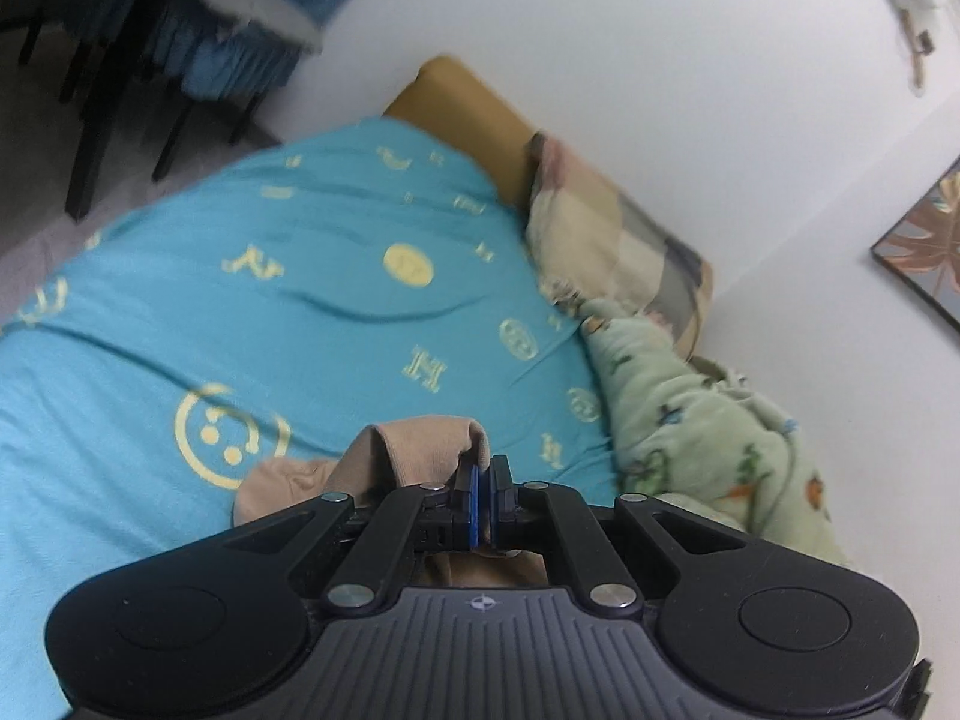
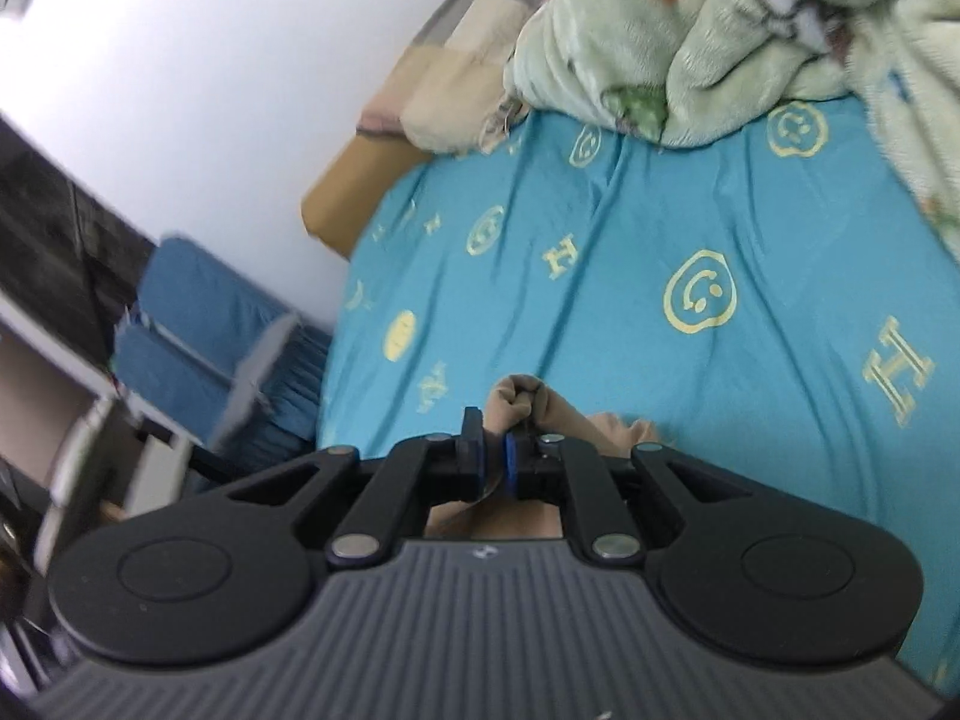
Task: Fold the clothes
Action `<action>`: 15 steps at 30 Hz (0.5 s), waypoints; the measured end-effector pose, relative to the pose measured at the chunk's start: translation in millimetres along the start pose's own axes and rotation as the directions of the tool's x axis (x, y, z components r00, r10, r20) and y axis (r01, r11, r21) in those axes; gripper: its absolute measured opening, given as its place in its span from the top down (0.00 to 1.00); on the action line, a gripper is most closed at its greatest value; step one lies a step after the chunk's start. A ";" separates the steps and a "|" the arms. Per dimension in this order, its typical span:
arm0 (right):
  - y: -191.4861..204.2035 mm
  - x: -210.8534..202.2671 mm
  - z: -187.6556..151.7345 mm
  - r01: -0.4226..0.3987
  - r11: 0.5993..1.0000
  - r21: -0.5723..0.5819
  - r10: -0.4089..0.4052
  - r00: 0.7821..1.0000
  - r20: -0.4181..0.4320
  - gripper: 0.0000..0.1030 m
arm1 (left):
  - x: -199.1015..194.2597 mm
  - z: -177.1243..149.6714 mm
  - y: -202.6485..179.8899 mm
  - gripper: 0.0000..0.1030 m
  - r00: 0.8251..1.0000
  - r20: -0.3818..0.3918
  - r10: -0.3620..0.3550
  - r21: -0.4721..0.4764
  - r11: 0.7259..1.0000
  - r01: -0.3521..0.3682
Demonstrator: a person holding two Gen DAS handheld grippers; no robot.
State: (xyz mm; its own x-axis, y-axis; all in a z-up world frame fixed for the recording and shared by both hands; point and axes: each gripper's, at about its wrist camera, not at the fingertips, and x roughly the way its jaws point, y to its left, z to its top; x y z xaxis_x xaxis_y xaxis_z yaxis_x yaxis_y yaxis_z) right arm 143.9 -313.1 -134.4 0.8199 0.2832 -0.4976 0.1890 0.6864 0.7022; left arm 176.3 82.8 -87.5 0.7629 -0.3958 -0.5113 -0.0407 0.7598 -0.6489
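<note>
Turquoise bedding with yellow smiley faces and letter motifs covers the bed (image 1: pixel 252 312) in the left wrist view, with a white wall (image 1: pixel 660 72) behind it, a patchwork pillow (image 1: pixel 606 234) and a rumpled pale green blanket (image 1: pixel 690 420) along the wall side, and dark chair legs (image 1: pixel 90 138) on the floor past the far edge. At the bottom, the left gripper (image 1: pixel 483 489) has its blue pads pressed together on an edge of a tan garment (image 1: pixel 414 450), which bunches to the left of the jaws and lies low over the sheet; its long axis cannot be made out. From the right wrist view the same sheet (image 2: pixel 690 228) fills the middle, the green blanket (image 2: pixel 660 30) heaped at the top, a blue-cushioned chair (image 2: pixel 204 312) at left. The right gripper (image 2: pixel 495 465) pinches a gathered fold of the tan garment (image 2: pixel 522 402) between narrowly parted pads, cloth trailing right.
</note>
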 end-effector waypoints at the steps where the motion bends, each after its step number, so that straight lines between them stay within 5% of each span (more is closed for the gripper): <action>1: -7.6 8.7 0.1 -0.002 1.000 0.025 0.002 1.000 -0.022 0.89 | 11.9 -1.2 5.6 0.97 1.000 -0.012 0.006 0.000 1.000 -0.006; 3: -19.7 23.4 1.1 -0.008 0.998 0.067 0.012 0.998 -0.065 0.87 | 16.6 -3.3 5.6 0.96 1.000 -0.021 0.013 0.045 0.999 -0.012; 5: -17.3 24.6 4.1 -0.031 0.998 0.061 0.036 0.996 -0.087 0.67 | 16.5 -4.5 1.4 0.85 0.999 -0.036 0.004 0.092 0.996 -0.001; 6: -9.6 19.0 3.8 -0.040 0.999 0.009 0.041 0.997 -0.062 0.35 | 16.4 -5.1 -0.7 0.75 0.999 -0.044 0.000 0.115 0.993 0.005; 7: -1.3 12.3 2.8 -0.052 0.998 -0.046 0.051 0.998 -0.031 0.11 | 16.3 -5.7 -2.8 0.52 0.999 -0.051 -0.003 0.138 0.990 0.011; 8: 6.5 5.0 1.2 -0.070 0.992 -0.102 0.070 0.998 0.002 0.12 | 11.3 -6.9 -6.9 0.36 0.999 -0.046 -0.002 0.161 0.987 0.009; 9: 12.8 -1.0 -0.3 -0.089 0.985 -0.150 0.093 0.995 0.024 0.14 | 6.1 -8.7 -9.2 0.33 1.000 -0.029 0.004 0.185 0.983 0.002; 14: 10.0 9.2 -5.8 0.014 0.969 -0.247 -0.010 1.000 0.019 0.14 | 9.7 -16.6 -1.5 0.29 0.995 -0.016 0.103 0.223 0.970 -0.097; 15: 5.1 17.9 -6.4 0.042 0.969 -0.242 -0.045 0.999 -0.005 0.26 | 13.2 -18.0 1.2 0.29 0.991 -0.020 0.131 0.223 0.967 -0.123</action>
State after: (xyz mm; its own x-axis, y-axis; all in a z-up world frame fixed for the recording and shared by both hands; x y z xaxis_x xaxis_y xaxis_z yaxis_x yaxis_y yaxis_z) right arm 156.1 -300.2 -143.0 0.8081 0.2554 -0.5308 0.0869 0.8396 0.5362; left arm 174.7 69.2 -105.1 0.7379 -0.3033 -0.6029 0.0107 0.8984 -0.4390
